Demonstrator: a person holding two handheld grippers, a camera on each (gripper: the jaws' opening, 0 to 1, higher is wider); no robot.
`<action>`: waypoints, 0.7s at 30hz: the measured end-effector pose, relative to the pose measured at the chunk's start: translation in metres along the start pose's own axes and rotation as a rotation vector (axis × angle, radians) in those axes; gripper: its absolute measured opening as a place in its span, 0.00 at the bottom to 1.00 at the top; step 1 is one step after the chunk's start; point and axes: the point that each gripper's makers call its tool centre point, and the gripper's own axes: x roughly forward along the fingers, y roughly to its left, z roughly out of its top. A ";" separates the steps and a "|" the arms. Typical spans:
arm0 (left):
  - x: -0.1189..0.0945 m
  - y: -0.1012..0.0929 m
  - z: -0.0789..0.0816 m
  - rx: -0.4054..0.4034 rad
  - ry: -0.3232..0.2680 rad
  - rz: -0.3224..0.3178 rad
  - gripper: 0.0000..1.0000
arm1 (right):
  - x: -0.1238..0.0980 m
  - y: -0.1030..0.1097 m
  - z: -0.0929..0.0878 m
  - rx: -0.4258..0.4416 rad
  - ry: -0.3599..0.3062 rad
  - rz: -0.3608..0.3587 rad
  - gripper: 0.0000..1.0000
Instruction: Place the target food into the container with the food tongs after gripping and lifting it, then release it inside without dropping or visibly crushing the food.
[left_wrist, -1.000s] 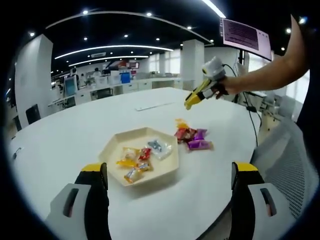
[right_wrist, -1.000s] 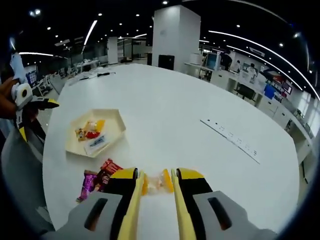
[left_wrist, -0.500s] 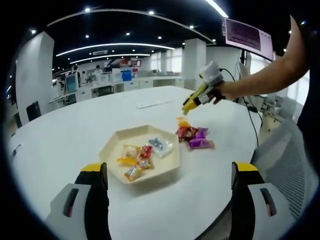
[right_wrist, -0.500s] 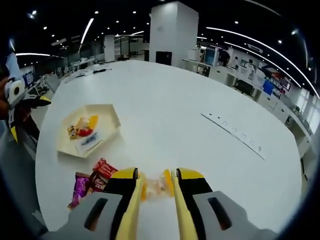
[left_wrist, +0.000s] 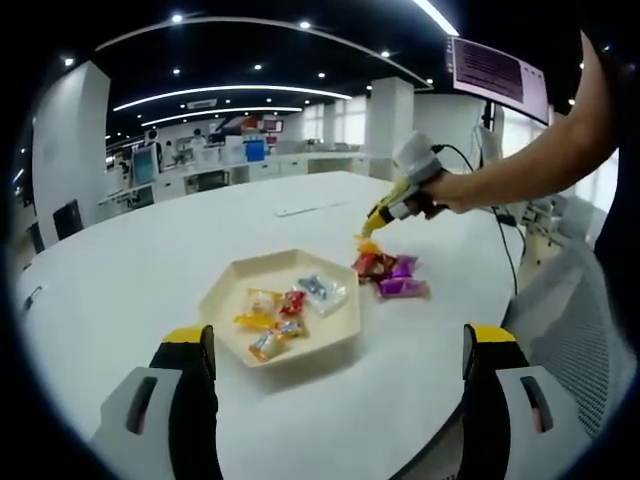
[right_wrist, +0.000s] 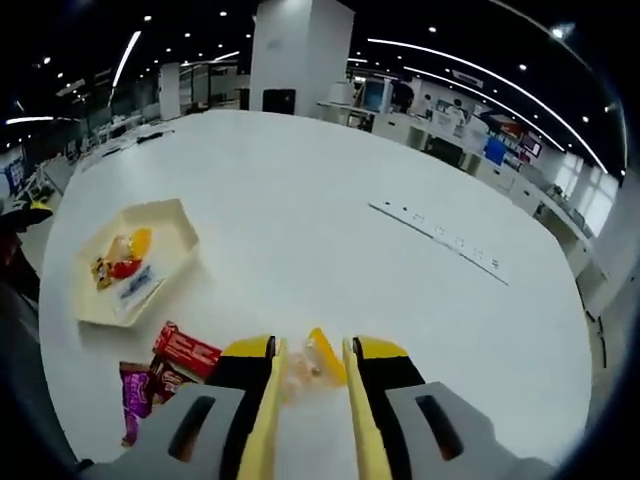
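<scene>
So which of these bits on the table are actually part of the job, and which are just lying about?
Part of the job:
- right hand-held gripper, shut on a clear-wrapped orange sweet
- cream hexagonal tray holding wrapped sweets
- loose pile of red and purple wrapped snacks beside the tray

Just lying about:
- long white strip on the white round table
- left hand-held gripper, open and idle
</scene>
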 end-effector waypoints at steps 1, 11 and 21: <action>0.000 0.000 0.000 0.000 0.000 -0.001 0.99 | 0.000 0.000 -0.002 0.003 0.007 -0.006 0.30; 0.000 0.000 0.001 0.000 -0.002 -0.003 0.99 | -0.003 0.003 -0.007 -0.021 0.019 0.027 0.30; 0.000 -0.001 0.002 0.000 -0.006 -0.007 0.99 | -0.021 -0.003 -0.004 -0.090 -0.005 0.087 0.28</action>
